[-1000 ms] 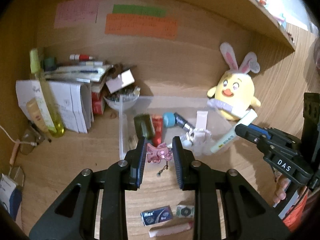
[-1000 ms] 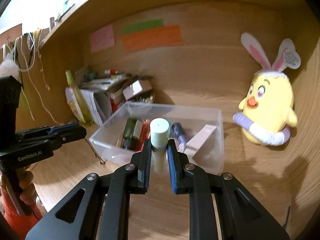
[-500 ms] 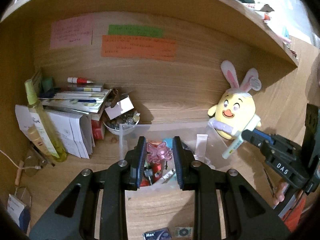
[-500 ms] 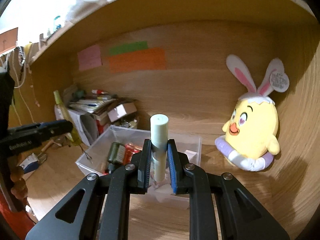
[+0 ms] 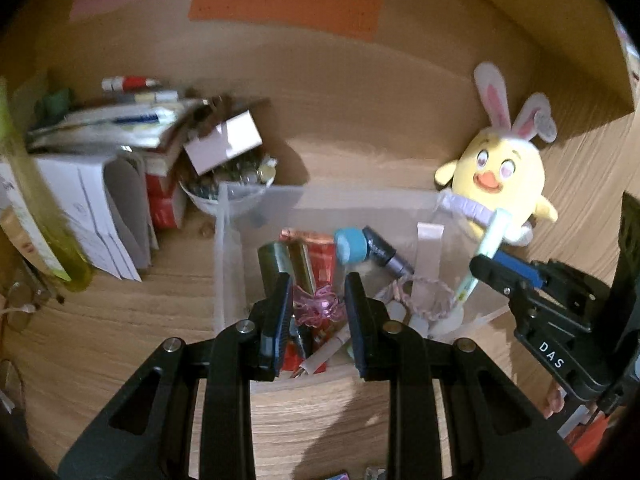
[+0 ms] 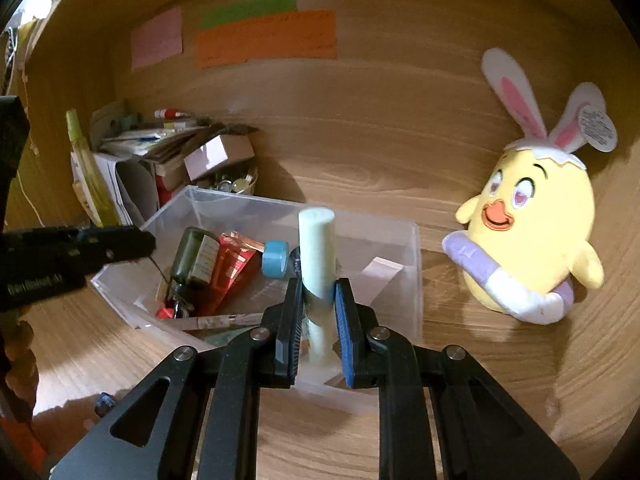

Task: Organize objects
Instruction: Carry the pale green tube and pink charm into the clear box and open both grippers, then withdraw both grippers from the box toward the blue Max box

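Left gripper [image 5: 316,312] over clear bin [image 5: 228,248]; jaws parted around pink charm [image 5: 320,306], contact unclear. Right gripper [image 5: 486,266] at bin's right side, jaws clamped on pale tube [image 5: 494,236]. Yellow plush chick [image 5: 500,180] behind.

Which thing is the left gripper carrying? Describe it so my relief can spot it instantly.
Find the clear plastic bin on the wooden desk. Above its near edge, between the left gripper fingers, is a small translucent pink charm, the only pink, glossy piece there.
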A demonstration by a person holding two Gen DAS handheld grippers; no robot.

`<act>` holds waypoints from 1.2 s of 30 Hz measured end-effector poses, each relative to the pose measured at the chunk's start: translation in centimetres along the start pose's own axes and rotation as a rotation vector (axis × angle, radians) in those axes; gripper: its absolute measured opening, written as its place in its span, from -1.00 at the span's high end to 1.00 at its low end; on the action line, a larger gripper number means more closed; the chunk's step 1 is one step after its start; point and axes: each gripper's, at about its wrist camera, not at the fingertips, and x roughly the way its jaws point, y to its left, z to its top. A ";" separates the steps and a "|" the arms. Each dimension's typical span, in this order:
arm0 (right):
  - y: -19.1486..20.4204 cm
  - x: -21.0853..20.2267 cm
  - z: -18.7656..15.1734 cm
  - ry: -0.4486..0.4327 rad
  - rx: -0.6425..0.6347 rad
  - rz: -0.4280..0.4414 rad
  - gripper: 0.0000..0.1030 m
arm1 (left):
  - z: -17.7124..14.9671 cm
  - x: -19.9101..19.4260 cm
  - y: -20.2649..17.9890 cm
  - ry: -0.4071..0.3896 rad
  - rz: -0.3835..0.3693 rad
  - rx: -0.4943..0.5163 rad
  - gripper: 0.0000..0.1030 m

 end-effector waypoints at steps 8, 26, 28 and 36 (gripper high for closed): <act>2.1 1.8 0.5 0.032 -0.036 0.033 0.65 | -0.3 1.7 0.2 0.045 -0.031 -0.002 0.49; 2.6 1.0 0.3 0.057 -0.003 0.115 0.02 | -0.3 -1.3 -0.9 -0.018 0.014 0.049 -0.08; 2.5 0.2 0.0 0.047 0.001 0.117 -0.07 | -0.5 -2.2 -1.2 -0.041 0.027 0.056 -0.23; 2.0 -2.2 -1.7 0.036 0.011 0.108 -0.19 | -1.9 -4.8 -1.9 -0.070 0.069 0.073 -0.50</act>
